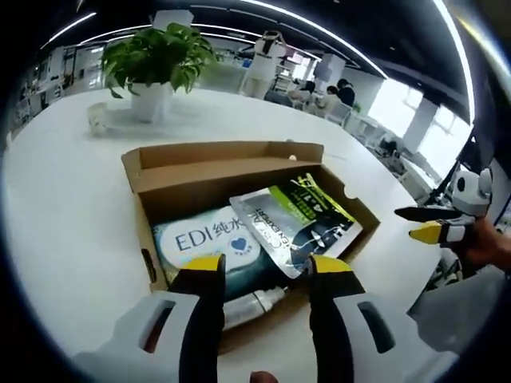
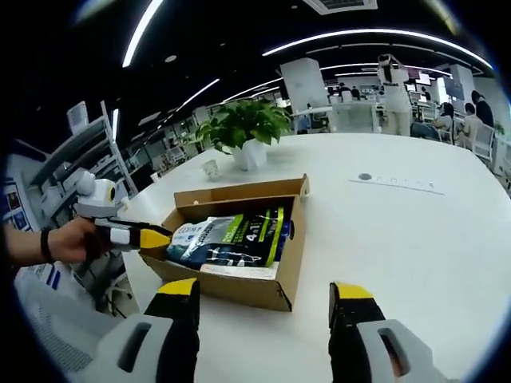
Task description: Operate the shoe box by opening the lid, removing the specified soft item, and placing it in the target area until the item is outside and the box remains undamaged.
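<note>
An open brown cardboard shoe box sat on the round white table, its lid flap folded back and standing up along the far side. Inside lay a white soft pack of wet wipes printed with blue letters, a glossy black-and-green pouch leaning across it, and a small white bottle at the box's near wall. All three items were inside the box.

The left tool hovered just above the near edge of the box, its yellow-tipped black jaws spread wide with nothing between them. In the right gripper view it reached in from the left, held by a person's hand, its tip at the box's left wall.

The right tool stood off from the box, jaws wide apart and empty, above bare table surface.

A green leafy plant in a white pot stood near the far edge of the table, with a small white cup beside it.
</note>
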A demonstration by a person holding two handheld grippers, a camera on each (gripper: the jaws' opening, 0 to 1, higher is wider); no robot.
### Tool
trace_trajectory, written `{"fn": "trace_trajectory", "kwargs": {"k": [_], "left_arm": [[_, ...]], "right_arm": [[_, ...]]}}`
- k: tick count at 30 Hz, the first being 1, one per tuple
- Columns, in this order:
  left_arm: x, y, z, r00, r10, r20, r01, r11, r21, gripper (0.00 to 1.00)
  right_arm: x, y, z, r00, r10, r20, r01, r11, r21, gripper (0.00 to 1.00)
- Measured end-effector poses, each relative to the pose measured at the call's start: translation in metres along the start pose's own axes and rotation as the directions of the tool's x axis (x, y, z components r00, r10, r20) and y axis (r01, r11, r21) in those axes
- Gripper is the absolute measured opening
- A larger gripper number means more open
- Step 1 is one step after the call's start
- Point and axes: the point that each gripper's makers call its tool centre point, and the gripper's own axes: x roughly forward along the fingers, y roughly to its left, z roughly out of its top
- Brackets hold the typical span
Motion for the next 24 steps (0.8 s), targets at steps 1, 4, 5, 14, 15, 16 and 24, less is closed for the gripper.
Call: {"fn": "trace_trajectory", "kwargs": {"k": [1, 4, 5, 14, 15, 16, 24], "left_arm": [[0.002, -0.002, -0.001, 1.000, -0.005, -0.005, 0.005, 1.000, -0.002, 0.40], [0.005, -0.004, -0.004, 1.000, -0.012, -0.019, 0.012, 1.000, -0.010, 0.39], [0.007, -0.004, -0.005, 1.000, -0.016, -0.023, 0.015, 1.000, -0.017, 0.39], [0.015, -0.008, -0.008, 0.999, -0.027, -0.046, 0.026, 0.999, -0.021, 0.37], [0.016, -0.008, -0.007, 0.999, -0.029, -0.047, 0.028, 0.999, -0.022, 0.37], [0.016, -0.009, -0.007, 0.998, -0.031, -0.048, 0.030, 0.999, -0.022, 0.36], [0.023, -0.015, -0.010, 0.996, -0.050, -0.070, 0.048, 0.999, -0.024, 0.33]], "right_arm": [[-0.001, 0.000, 0.000, 1.000, -0.002, 0.001, 0.002, 1.000, -0.002, 0.65], [-0.004, -0.001, -0.001, 1.000, -0.010, 0.005, 0.010, 1.000, -0.002, 0.66], [-0.004, -0.001, -0.002, 1.000, -0.011, 0.006, 0.011, 1.000, -0.001, 0.66], [-0.013, -0.006, -0.003, 0.999, -0.031, 0.019, 0.031, 0.999, 0.017, 0.66], [-0.014, -0.007, -0.004, 0.999, -0.033, 0.020, 0.033, 0.999, 0.017, 0.66], [-0.015, -0.008, -0.004, 0.999, -0.035, 0.019, 0.035, 0.999, 0.018, 0.66], [-0.020, -0.012, -0.008, 0.999, -0.048, 0.013, 0.048, 0.998, 0.030, 0.66]]}}
